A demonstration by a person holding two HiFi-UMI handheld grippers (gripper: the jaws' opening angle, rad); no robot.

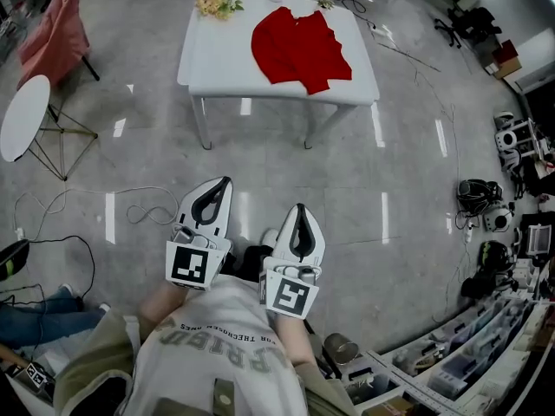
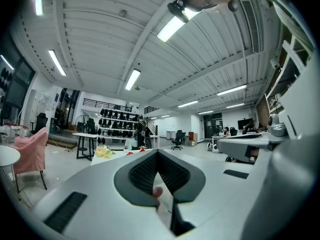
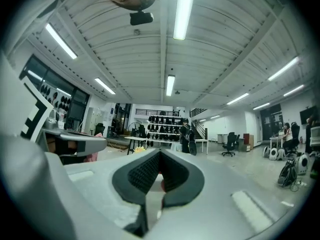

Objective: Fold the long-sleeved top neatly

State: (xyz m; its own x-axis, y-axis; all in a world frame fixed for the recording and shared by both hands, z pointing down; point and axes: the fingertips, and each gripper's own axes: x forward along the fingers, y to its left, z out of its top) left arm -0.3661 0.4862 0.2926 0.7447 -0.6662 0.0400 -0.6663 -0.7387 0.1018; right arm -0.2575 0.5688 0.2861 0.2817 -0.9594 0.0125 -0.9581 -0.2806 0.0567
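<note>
The left gripper point(image 1: 225, 183) has its jaws pressed together, the dark ribbed pads meeting at the tip with nothing between them, as the left gripper view shows. The right gripper point(image 1: 300, 207) is likewise closed and empty, its pads meeting in a point in the right gripper view. Both are held side by side, close in front of the person's chest, pointing level toward the table point(image 1: 217, 59), the left one a little further forward in the head view. The marker cubes face up toward the head camera. Bare grey floor lies between the jaws and the table, so the top point(image 1: 299, 48) is well apart from both grippers and touched by neither. The red top lies spread and somewhat rumpled on the right half of the white table, with a lower corner reaching near the front edge. From the left gripper view only slivers of red show over the table's edge, just left of the closed tip. A bunch of flowers point(image 1: 217, 3) sits at the table's far left corner, apart from the top. Further left stand a round side table point(image 1: 24, 115) and a chair point(image 1: 54, 33) draped in pink. A loose cable point(image 1: 149, 212) lies on the floor left of the left gripper.
</note>
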